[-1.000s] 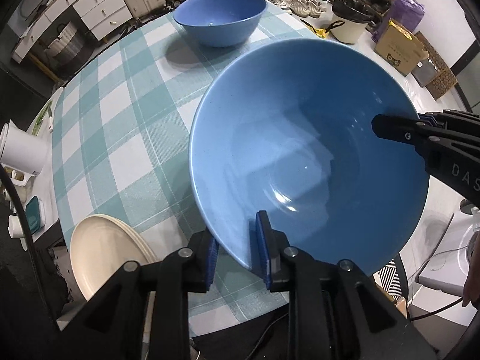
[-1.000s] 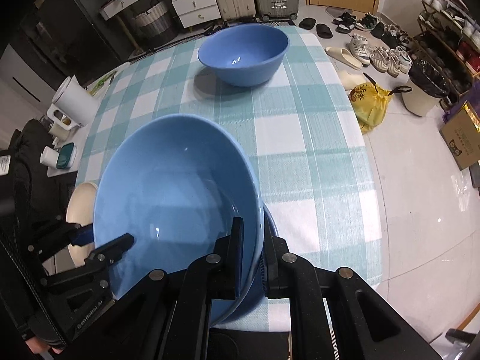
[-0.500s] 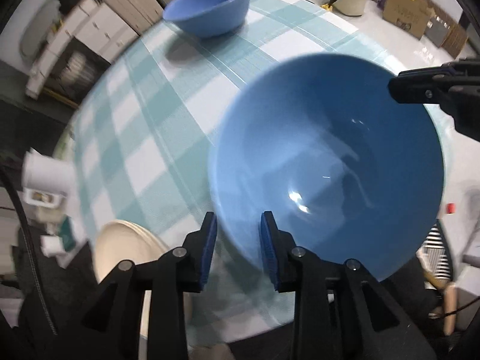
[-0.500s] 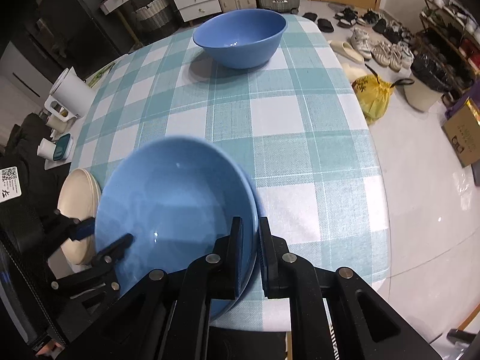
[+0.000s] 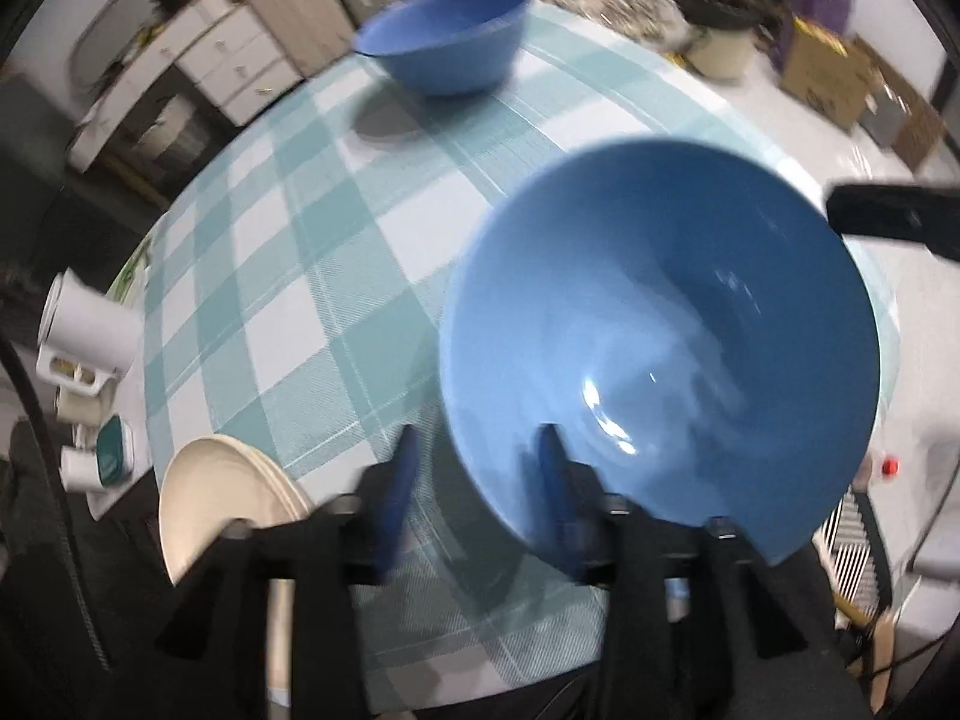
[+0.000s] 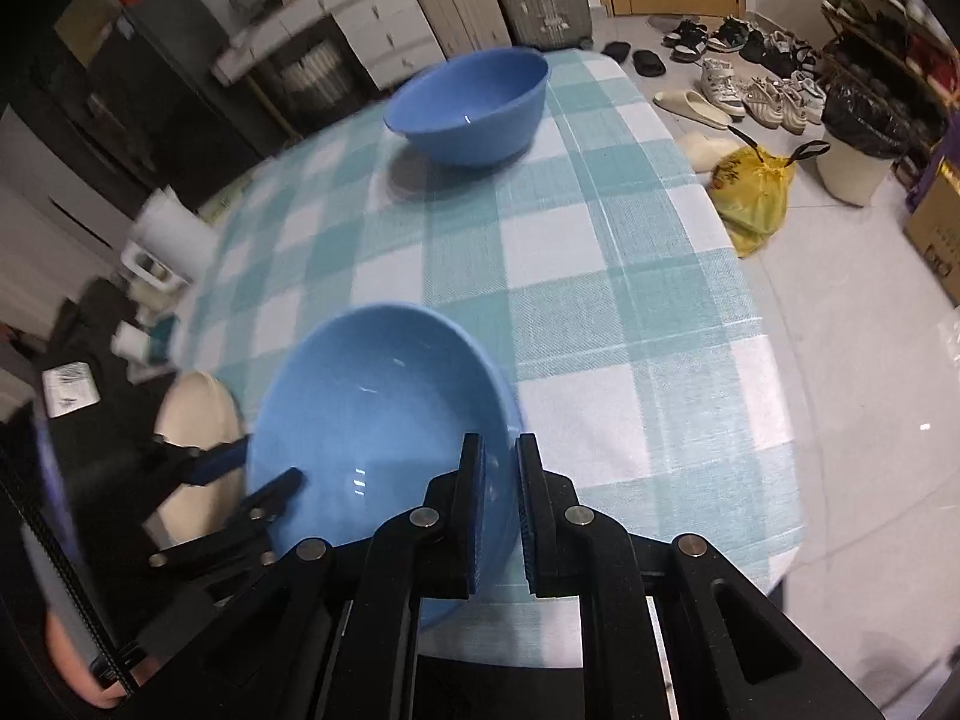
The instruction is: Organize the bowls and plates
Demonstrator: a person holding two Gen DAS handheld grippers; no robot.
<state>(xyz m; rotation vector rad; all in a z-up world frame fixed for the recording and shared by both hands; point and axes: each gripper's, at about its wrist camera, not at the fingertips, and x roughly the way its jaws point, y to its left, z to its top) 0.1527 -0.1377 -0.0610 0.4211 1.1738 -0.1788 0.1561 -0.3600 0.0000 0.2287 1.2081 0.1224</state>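
A wide blue bowl (image 5: 660, 348) is near the front edge of the checked table; it also shows in the right wrist view (image 6: 384, 420). My right gripper (image 6: 498, 480) is shut on its rim. My left gripper (image 5: 474, 480) is open, its fingers either side of the bowl's near rim without pinching it; it also shows in the right wrist view (image 6: 264, 474). A second blue bowl (image 5: 444, 39) stands at the far side of the table, also in the right wrist view (image 6: 474, 108). Stacked cream plates (image 5: 222, 510) lie at the near left edge, also in the right wrist view (image 6: 198, 420).
The round table has a teal and white checked cloth (image 6: 600, 276). A white jug (image 5: 84, 324) and small cups stand on a side stand at the left. Shoes, a yellow bag (image 6: 750, 192) and a bin lie on the floor at the right.
My left gripper has opened and let go of the bowl's rim. The bowl has moved forward and lower over the table, held by the right gripper alone.
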